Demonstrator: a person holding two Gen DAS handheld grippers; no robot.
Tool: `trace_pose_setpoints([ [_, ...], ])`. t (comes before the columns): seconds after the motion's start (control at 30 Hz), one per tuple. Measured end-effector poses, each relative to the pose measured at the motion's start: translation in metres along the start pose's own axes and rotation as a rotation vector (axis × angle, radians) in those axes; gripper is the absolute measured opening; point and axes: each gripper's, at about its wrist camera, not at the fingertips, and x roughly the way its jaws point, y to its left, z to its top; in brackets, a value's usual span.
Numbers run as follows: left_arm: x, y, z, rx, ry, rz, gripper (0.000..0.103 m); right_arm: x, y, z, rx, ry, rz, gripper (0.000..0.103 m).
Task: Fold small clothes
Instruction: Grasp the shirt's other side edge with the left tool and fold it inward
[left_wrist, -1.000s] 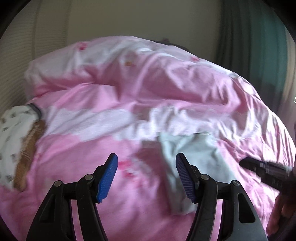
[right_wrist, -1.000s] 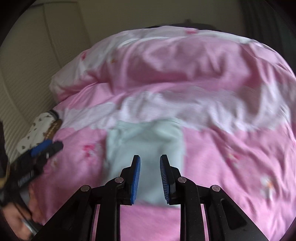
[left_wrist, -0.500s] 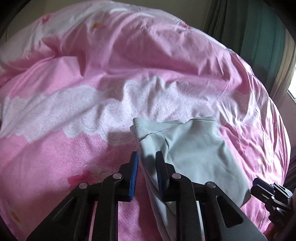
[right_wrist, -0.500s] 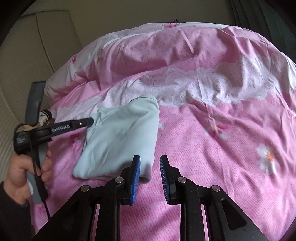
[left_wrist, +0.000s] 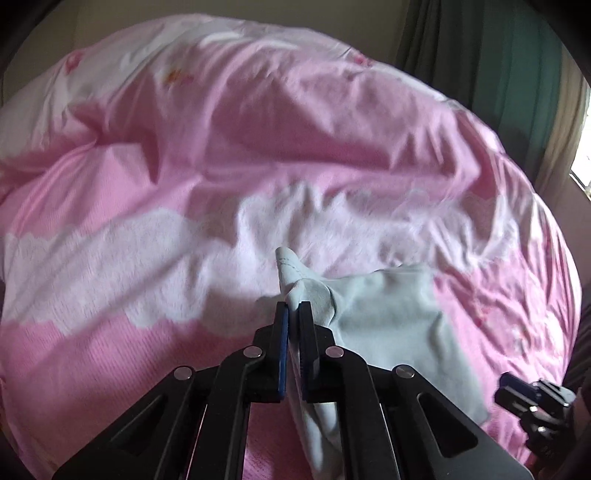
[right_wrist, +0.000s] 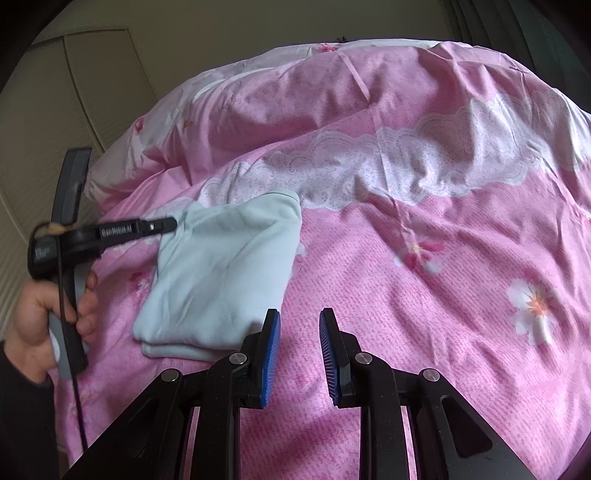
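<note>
A folded pale mint garment lies on the pink bed cover. In the left wrist view my left gripper pinches the garment at its far left corner. Its jaws are closing, the blue pads press on the fabric, and a peak of cloth sticks up past the tips. The right wrist view shows that same left gripper at the garment's corner, held by a hand. My right gripper hovers open just right of the garment's near edge, with only cover between its fingers. It also shows as the right gripper, low right.
The cover has a white lace band and flower prints, and bunches into a ridge at the back. Cream cupboard doors stand left of the bed. Dark green curtains and a bright window edge are on the right.
My left gripper swung right from over the bare cover to the garment's left corner and went from wide open to shut on it. The right gripper shifted off the garment to its right side.
</note>
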Motion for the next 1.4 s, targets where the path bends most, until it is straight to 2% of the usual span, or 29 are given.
trace_pose_setpoints([
  [0.1, -0.005, -0.003, 0.003, 0.037, 0.004, 0.009, 0.007, -0.002, 0.006, -0.001, -0.033, -0.004, 0.012, 0.024],
  [0.27, 0.021, 0.012, -0.010, -0.002, 0.077, 0.032, 0.007, 0.004, 0.013, -0.007, -0.058, 0.016, 0.011, 0.024],
  [0.33, 0.020, 0.012, -0.019, -0.003, 0.072, 0.024, 0.007, 0.004, 0.014, -0.008, -0.067, 0.021, 0.011, 0.024],
  [0.4, 0.009, 0.009, -0.025, 0.001, 0.045, 0.018, 0.011, 0.002, 0.016, -0.008, -0.081, 0.014, 0.008, 0.024],
  [0.47, -0.005, 0.005, -0.031, 0.000, 0.020, 0.006, 0.024, 0.000, 0.017, -0.008, -0.089, 0.007, 0.011, 0.024],
  [0.5, -0.009, 0.004, -0.033, -0.002, 0.012, 0.001, 0.026, -0.001, 0.017, -0.008, -0.088, 0.004, 0.012, 0.024],
  [0.67, -0.008, -0.007, -0.038, -0.003, 0.038, -0.041, 0.027, -0.004, 0.020, -0.011, -0.090, 0.003, 0.020, 0.024],
  [0.9, 0.013, 0.001, -0.041, -0.048, 0.079, 0.007, 0.026, -0.007, 0.016, -0.013, -0.091, -0.001, 0.008, 0.024],
  [0.97, 0.014, 0.001, -0.042, -0.047, 0.077, -0.002, 0.014, -0.006, 0.012, -0.012, -0.080, -0.003, 0.003, 0.024],
  [1.03, 0.012, 0.000, -0.041, -0.038, 0.066, 0.008, 0.010, -0.006, 0.010, -0.012, -0.072, -0.002, 0.003, 0.024],
  [1.2, 0.003, 0.007, -0.031, -0.047, 0.029, 0.024, 0.007, -0.004, 0.010, -0.014, -0.076, 0.001, 0.006, 0.024],
  [1.4, 0.000, 0.006, -0.040, -0.031, 0.045, 0.018, 0.007, -0.002, 0.014, -0.018, -0.091, 0.010, 0.026, 0.024],
])
